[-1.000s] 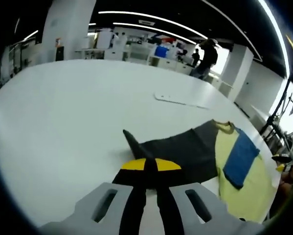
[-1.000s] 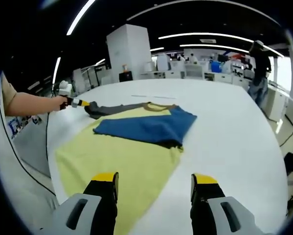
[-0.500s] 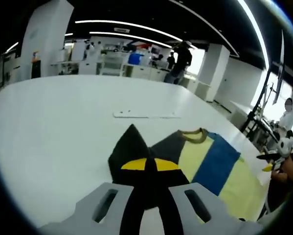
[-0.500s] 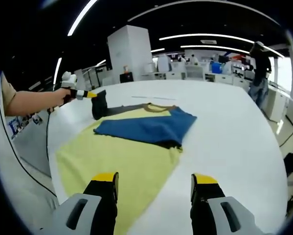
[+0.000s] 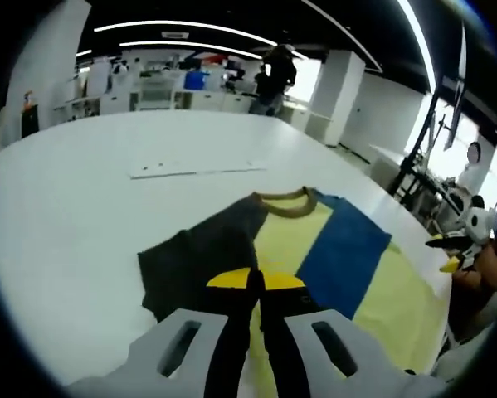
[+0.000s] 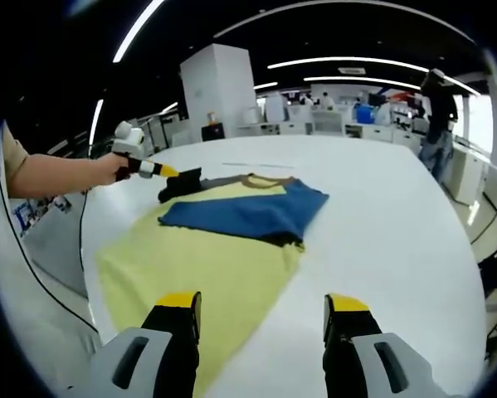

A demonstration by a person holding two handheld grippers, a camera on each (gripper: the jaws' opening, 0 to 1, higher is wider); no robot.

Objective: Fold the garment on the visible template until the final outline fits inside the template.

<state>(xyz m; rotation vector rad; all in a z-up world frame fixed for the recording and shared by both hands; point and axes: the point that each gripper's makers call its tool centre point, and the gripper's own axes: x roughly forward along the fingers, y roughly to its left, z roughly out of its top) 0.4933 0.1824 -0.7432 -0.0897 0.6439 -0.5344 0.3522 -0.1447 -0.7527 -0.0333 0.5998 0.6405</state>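
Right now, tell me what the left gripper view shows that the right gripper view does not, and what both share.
Left gripper view alone: its own shut jaws clamping the dark grey sleeve, and a flat white strip lying on the table beyond the collar.

Right gripper view alone: the right gripper with jaws apart and nothing between them, plus the person's bare forearm holding the left gripper.

Both: the yellow, blue and grey T-shirt spread on the white table, and a person in dark clothes standing in the background.

Garment on the table, both gripper views.
Yellow, blue and grey T-shirt lies centre-frame on white table; left gripper at its upper-left sleeve.
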